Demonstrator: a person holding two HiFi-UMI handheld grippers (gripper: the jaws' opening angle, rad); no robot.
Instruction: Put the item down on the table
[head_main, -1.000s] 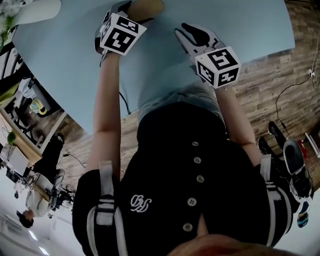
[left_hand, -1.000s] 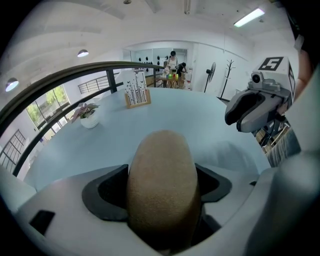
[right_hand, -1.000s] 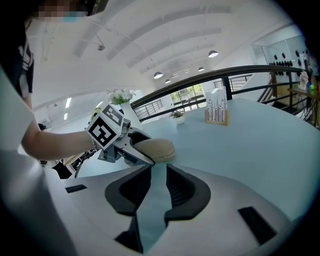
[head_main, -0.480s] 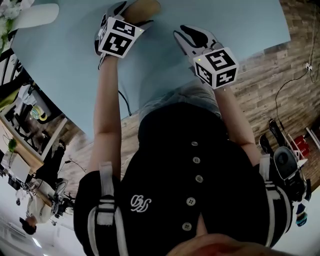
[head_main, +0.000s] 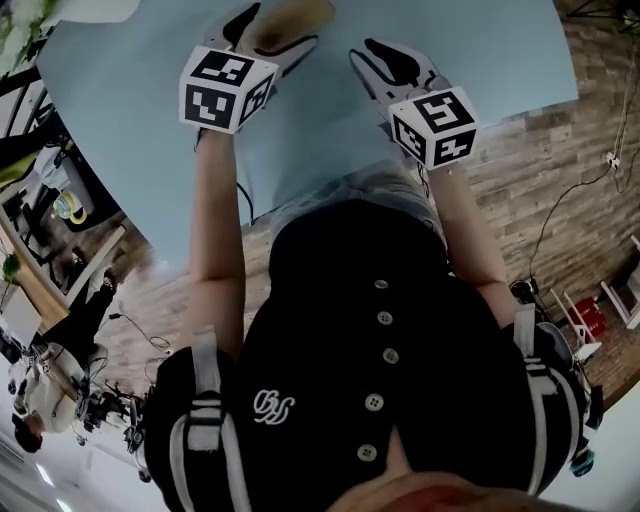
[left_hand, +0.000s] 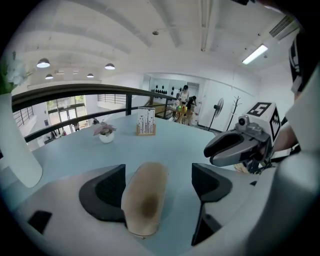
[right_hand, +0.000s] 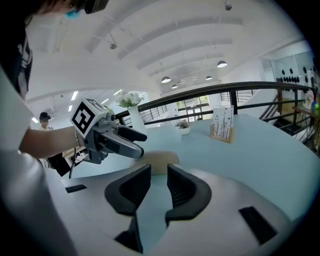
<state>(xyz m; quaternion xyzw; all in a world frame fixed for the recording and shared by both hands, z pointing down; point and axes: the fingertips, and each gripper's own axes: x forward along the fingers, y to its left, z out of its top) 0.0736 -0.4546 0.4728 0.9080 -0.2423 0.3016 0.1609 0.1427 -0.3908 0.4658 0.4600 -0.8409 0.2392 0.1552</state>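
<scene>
The item, a tan oblong pad (head_main: 292, 15), lies flat on the light blue table (head_main: 130, 110) at its far side. My left gripper (head_main: 275, 28) hangs above it with the jaws wide apart. In the left gripper view the pad (left_hand: 145, 200) shows between the jaws of this gripper (left_hand: 159, 171), close by the left pad, with a broad gap to the right one. These jaws have just been closing a little, and they do not press on the item. My right gripper (right_hand: 159, 167) holds nothing, its jaws a narrow slit apart. It hovers to the right of the item (right_hand: 161, 159).
A tall white vase (left_hand: 17, 150) stands at the table's left. Far across the table are a small potted plant (left_hand: 105, 134) and a card holder on a wooden base (left_hand: 146, 122). A dark railing runs behind the table. Wooden floor (head_main: 540, 170) lies to the right.
My left gripper has lifted off the table and rolled, its marker cube now larger and lower in the head view. The tan pad stays in place. The right gripper rose slightly.
</scene>
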